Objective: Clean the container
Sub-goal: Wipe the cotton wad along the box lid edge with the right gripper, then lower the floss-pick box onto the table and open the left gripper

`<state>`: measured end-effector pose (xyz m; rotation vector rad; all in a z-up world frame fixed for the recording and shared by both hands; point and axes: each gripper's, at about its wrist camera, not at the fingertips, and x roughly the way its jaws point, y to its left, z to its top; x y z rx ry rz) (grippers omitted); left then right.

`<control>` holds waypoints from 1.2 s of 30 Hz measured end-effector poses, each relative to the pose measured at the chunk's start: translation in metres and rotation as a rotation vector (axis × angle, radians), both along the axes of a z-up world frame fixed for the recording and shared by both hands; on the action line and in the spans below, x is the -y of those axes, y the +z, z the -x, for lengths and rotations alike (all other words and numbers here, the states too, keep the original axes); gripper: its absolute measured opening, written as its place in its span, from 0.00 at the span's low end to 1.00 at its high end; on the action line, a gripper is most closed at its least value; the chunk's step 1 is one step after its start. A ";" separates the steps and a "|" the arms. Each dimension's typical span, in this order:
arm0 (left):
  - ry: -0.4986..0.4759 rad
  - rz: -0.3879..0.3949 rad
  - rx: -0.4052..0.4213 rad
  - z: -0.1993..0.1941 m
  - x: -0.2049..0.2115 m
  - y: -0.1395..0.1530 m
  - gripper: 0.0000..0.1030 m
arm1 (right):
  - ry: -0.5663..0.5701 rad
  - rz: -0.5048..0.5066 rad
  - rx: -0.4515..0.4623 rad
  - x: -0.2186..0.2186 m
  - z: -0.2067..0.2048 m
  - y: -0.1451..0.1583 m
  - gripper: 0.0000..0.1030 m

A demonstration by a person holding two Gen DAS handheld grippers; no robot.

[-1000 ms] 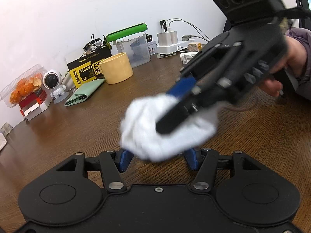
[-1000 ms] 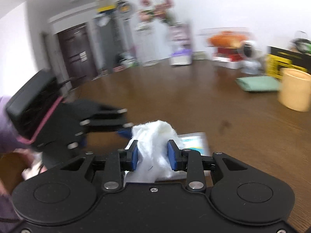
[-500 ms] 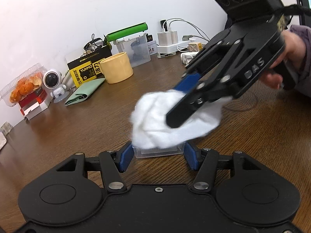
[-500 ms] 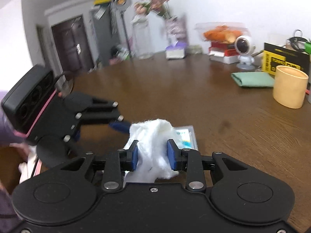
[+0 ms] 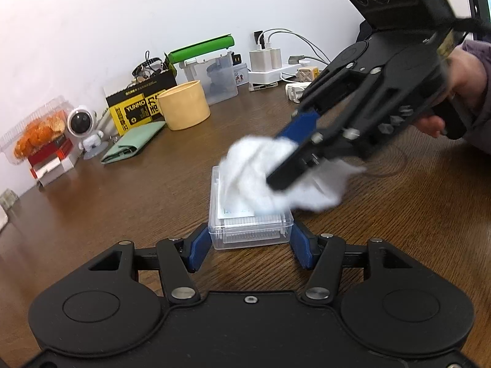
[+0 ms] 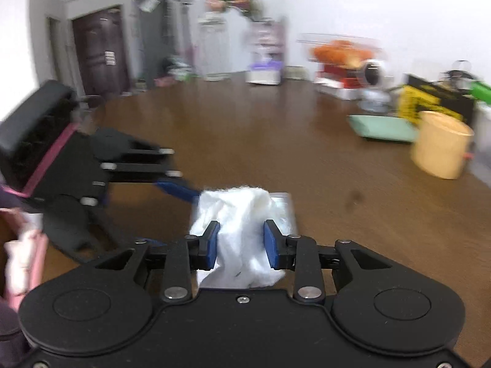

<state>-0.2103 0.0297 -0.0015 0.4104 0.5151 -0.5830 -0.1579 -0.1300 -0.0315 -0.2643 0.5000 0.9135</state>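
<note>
Blue fingertips (image 5: pixel 199 247) of the left gripper (image 5: pixel 250 247) sit narrowed against both sides of the clear plastic container (image 5: pixel 250 230), pinning it flat on the wooden table (image 5: pixel 138 190) just ahead of the tool. To the right, the right gripper (image 6: pixel 241 245) has its fingers closed on a wad of white cloth (image 5: pixel 276 178), which lies pressed on the container's lid and drapes off its right edge. By my reading the wipe is under way: the cloth covers the far and right part of the lid, while the near strip and the front wall show bare, and whether those are clean is hard to tell through the blur. Sides and underside look untouched. Along the white wall stand a packet of oranges (image 5: pixel 33 135), a small astronaut figure (image 5: pixel 84 128), a green pouch (image 5: pixel 133 141), a yellow cup (image 5: pixel 184 104) and a power strip (image 5: pixel 270 73); the right wrist view shows a dark door (image 6: pixel 98 52) across the room.
</note>
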 end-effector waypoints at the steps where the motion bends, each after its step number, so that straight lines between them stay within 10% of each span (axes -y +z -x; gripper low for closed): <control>1: 0.002 0.004 -0.003 0.000 0.000 0.000 0.55 | -0.034 -0.015 -0.002 0.003 -0.005 0.000 0.33; 13: 0.394 0.093 -0.055 -0.042 0.004 0.005 0.54 | -0.212 -0.276 0.077 0.045 -0.021 0.005 0.34; 29: 0.560 0.161 -0.088 -0.136 0.008 -0.003 0.55 | -0.357 -0.227 0.008 0.053 -0.047 -0.010 0.34; 32: 0.592 0.168 -0.064 -0.130 0.001 0.000 0.88 | -0.348 -0.227 0.004 0.052 -0.047 -0.011 0.34; 36: 0.589 0.232 -0.019 -0.098 -0.012 0.019 0.94 | -0.349 -0.218 0.015 0.051 -0.045 -0.011 0.34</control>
